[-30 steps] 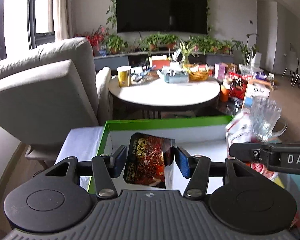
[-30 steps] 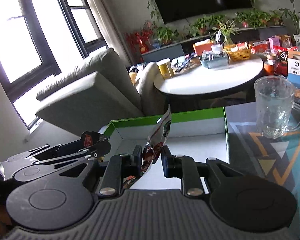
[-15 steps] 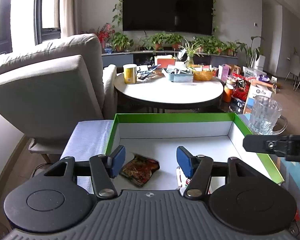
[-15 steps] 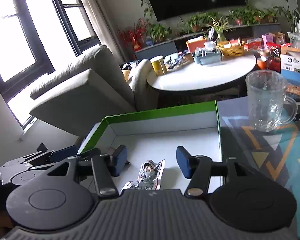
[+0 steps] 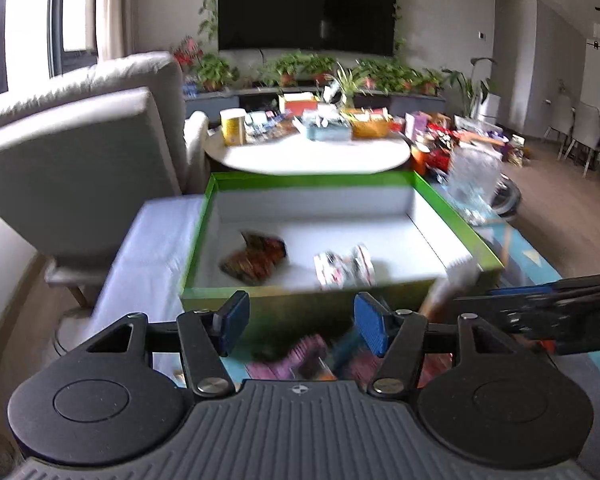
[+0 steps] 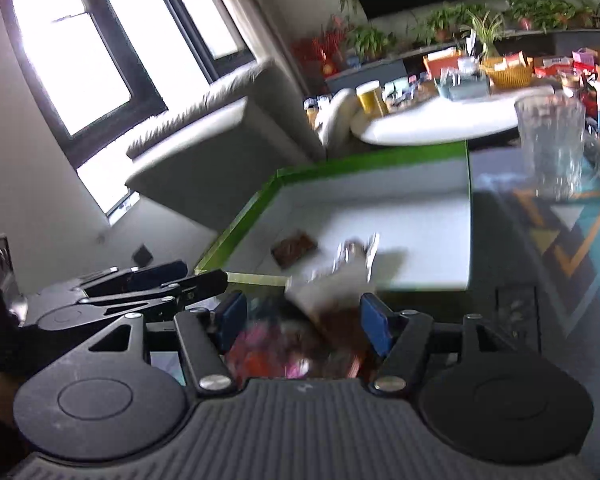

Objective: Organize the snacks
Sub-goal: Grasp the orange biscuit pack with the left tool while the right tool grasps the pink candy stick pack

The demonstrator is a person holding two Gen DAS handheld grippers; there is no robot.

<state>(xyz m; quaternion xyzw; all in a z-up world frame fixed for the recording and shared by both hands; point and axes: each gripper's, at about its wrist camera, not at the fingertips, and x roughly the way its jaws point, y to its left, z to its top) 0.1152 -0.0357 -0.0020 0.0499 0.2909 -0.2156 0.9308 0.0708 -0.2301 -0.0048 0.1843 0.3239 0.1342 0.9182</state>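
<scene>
Inside the green-rimmed box (image 5: pixel 312 180), a dark packet (image 5: pixel 256 260) and a silver packet (image 5: pixel 342 268) are seen, while the left gripper (image 5: pixel 298 326), nothing gripped, is held apart and the right gripper (image 6: pixel 302 322) is being opened, empty.

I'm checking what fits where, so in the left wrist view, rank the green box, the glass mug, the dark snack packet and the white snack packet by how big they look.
1. Green box
2. Glass mug, farther away, so its rank is unsure
3. Dark snack packet and white snack packet look about alike through the blur

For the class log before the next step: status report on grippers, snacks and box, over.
Left gripper open, empty. Right gripper opening, empty. Dark packet and silver packet lie in green box. More snacks blurred below the grippers.
</scene>
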